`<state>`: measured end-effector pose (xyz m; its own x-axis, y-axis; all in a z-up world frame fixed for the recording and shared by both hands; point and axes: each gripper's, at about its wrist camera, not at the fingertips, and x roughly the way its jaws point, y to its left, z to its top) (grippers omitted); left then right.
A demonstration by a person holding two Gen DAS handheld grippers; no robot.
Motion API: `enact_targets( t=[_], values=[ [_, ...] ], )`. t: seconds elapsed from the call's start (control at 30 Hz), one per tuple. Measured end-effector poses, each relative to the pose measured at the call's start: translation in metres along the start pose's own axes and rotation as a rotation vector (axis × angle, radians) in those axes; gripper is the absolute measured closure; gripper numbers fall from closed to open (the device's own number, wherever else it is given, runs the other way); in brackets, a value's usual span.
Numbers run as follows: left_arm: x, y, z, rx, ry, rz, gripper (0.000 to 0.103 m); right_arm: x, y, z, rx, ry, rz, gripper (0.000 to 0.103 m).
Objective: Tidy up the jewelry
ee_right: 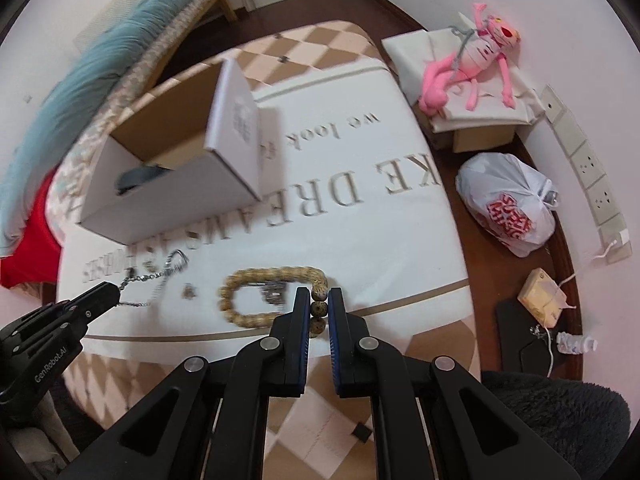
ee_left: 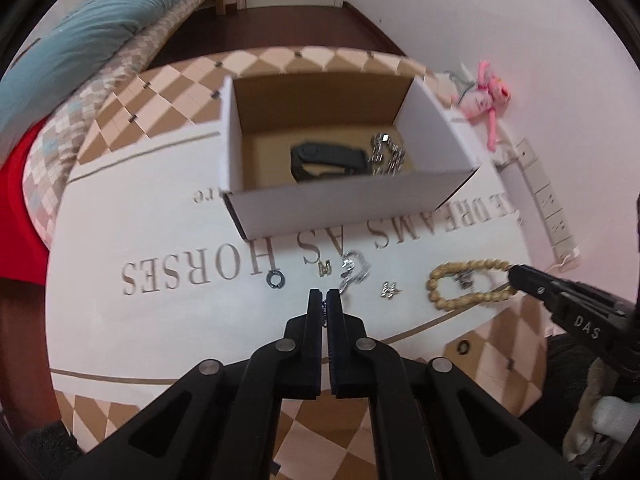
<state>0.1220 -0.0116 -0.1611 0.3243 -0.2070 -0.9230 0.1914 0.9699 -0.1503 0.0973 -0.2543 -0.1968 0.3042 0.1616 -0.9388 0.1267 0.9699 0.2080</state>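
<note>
An open white cardboard box (ee_left: 352, 196) stands on the white printed cloth (ee_left: 160, 320); inside lie a black item (ee_left: 328, 158) and a silver chain piece (ee_left: 386, 154). My left gripper (ee_left: 325, 300) is shut on a thin silver chain (ee_left: 354, 272) that trails over the cloth; the chain also shows in the right wrist view (ee_right: 160, 274). My right gripper (ee_right: 319, 300) is shut on a wooden bead bracelet (ee_right: 272, 272), at its right end; the bracelet also shows in the left wrist view (ee_left: 464, 286). Small silver charms (ee_left: 390, 290) and a dark ring (ee_left: 274, 279) lie loose between them.
The box (ee_right: 168, 196) sits left of the bracelet. A pink plush toy (ee_right: 476, 60) lies on a carton at right, beside a white plastic bag (ee_right: 508, 204) on the floor. A blue blanket (ee_left: 92, 28) lies at the left. A wall socket strip (ee_right: 588, 168) runs along the right wall.
</note>
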Motion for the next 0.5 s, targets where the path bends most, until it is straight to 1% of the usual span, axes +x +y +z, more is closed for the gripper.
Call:
enact_targets(
  t=[0.23,0.37,0.5],
  values=[
    [-0.042,0.002,0.015,-0.007,-0.057,-0.028,0.103,-0.035,0.026,0.010,-0.026,-0.048,0.110,0.094],
    [-0.065,0.003,0.025,-0.013,-0.095,-0.033,0.103,-0.060,0.041,0.023,-0.064,-0.085,0.156,0.094],
    [-0.084,0.005,0.042,-0.018,-0.120,-0.056,0.103,-0.086,0.056,0.042,-0.107,-0.125,0.188,0.094]
  ],
)
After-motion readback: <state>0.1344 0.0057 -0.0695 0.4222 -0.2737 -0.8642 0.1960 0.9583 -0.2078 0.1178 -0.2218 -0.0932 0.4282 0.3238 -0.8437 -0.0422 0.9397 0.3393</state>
